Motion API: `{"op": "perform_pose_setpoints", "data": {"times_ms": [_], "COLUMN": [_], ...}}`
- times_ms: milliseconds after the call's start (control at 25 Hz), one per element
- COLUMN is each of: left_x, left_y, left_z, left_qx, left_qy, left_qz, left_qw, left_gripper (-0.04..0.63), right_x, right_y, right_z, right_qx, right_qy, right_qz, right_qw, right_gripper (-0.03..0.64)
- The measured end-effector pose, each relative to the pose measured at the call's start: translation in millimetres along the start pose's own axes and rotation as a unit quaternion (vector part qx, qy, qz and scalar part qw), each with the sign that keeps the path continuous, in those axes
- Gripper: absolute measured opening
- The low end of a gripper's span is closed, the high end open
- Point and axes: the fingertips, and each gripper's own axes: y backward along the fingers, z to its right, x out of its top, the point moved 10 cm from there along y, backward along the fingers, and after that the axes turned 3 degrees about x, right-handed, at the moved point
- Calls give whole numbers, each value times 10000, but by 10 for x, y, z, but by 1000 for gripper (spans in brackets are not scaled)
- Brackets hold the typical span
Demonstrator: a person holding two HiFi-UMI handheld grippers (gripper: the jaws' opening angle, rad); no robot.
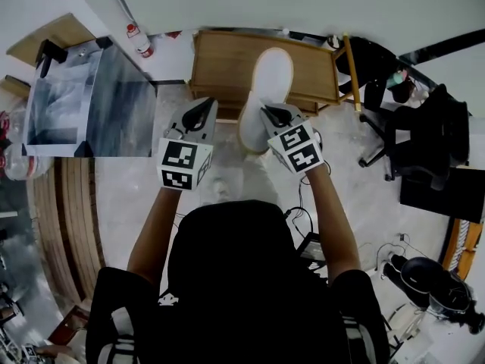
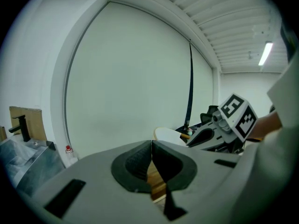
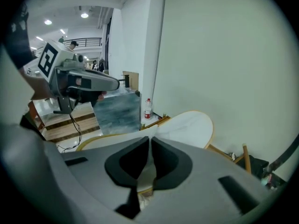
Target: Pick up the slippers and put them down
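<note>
A white slipper (image 1: 267, 89) with a tan edge hangs in the air over a low wooden rack (image 1: 220, 63). My right gripper (image 1: 267, 114) is shut on its near part. In the right gripper view the slipper (image 3: 187, 127) spreads out beyond the jaws, and white material is pinched at the right gripper (image 3: 150, 143). My left gripper (image 1: 203, 111) is beside it on the left with its jaws together and nothing in them. In the left gripper view the left gripper (image 2: 152, 146) shows only wood behind its jaws, with the slipper (image 2: 167, 135) and the right gripper (image 2: 205, 135) off to the right.
A grey marbled box (image 1: 83, 101) stands at the left near a bottle (image 1: 139, 40). Striped wooden boards (image 1: 68, 218) lie on the floor at the left. A black office chair (image 1: 424, 139) and cables (image 1: 303, 218) are at the right. A white wall is straight ahead.
</note>
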Motion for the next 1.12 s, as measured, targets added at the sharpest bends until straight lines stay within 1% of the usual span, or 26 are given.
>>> {"op": "perform_pose_setpoints", "data": {"times_ms": [320, 720, 1120], "left_x": [-96, -130, -257], "left_y": [142, 142, 163], "left_z": [182, 554, 1137], "left_qx": [-157, -290, -263], "left_qy": [-30, -157, -64], "left_qz": [-12, -115, -300], "left_qw": [9999, 9994, 9992], "left_gripper": [6, 6, 6], "right_x": [-158, -433, -873], "right_y": [263, 610, 1044], "right_z": [-187, -196, -175], "right_qx": [-157, -229, -112], "right_qy": [-67, -141, -250], "right_qz": [-9, 40, -37], "right_qw": [9999, 9996, 9996], "right_gripper": [11, 11, 11]}}
